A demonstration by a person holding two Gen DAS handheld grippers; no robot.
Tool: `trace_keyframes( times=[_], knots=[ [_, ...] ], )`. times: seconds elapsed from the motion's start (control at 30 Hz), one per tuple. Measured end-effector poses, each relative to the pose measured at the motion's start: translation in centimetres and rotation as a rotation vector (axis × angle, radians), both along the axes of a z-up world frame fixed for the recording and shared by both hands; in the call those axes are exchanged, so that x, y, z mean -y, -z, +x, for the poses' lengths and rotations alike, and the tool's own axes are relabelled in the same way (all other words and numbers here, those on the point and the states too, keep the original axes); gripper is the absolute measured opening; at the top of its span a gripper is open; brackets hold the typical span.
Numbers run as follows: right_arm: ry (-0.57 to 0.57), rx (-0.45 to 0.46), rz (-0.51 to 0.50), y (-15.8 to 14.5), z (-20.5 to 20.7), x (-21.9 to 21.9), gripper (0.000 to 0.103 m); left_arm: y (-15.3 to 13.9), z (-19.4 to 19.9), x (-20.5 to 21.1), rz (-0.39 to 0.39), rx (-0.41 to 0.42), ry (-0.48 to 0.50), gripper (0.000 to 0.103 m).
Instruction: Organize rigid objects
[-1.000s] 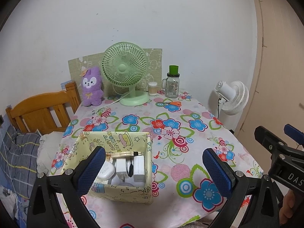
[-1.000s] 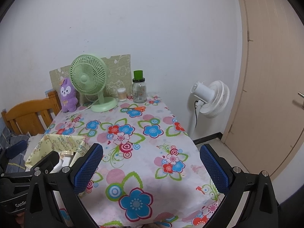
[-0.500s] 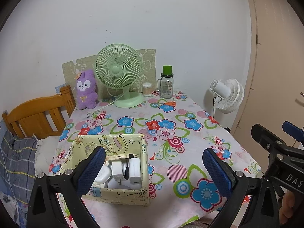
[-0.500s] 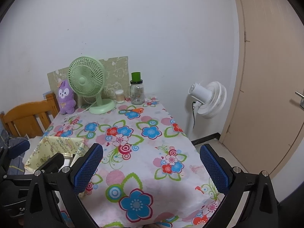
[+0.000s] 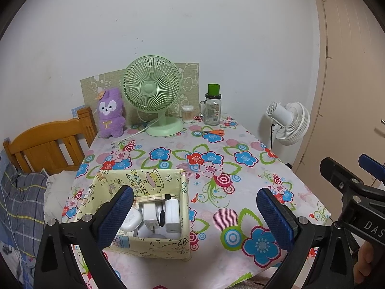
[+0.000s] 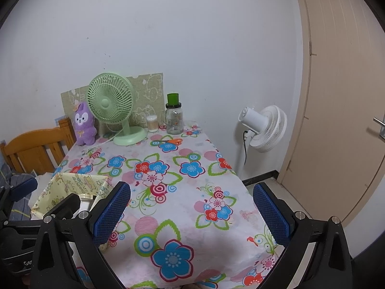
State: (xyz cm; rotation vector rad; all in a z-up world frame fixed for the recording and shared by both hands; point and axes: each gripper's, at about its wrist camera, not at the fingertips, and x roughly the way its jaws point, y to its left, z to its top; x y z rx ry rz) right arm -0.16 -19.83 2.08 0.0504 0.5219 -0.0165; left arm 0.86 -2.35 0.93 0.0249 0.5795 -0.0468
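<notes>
From the left wrist, the left claw is spread wide and holds nothing; its blue pads hang above the near edge of the counter, which wears a flowered cloth. A yellow box sits on the near left part of the counter, just under the left pad, with white chargers packed upright inside. At the far end stand a green fan, a purple plush, a jar and orange scissors. The right claw shows at the right edge, with a hand below it.

From the right wrist, the right claw is likewise wide apart and empty, over bare cloth. The box lies to the left, beside the left claw. A white fan stands on the floor by the door.
</notes>
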Motion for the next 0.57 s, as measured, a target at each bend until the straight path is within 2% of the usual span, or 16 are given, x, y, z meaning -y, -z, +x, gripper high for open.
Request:
trace_keyframes(
  times=[0.57],
  knots=[
    [-0.03, 0.014, -0.004, -0.07, 0.71, -0.36, 0.103, 0.3, 0.28, -0.41, -0.004, -0.003, -0.029, 0.103]
  ],
)
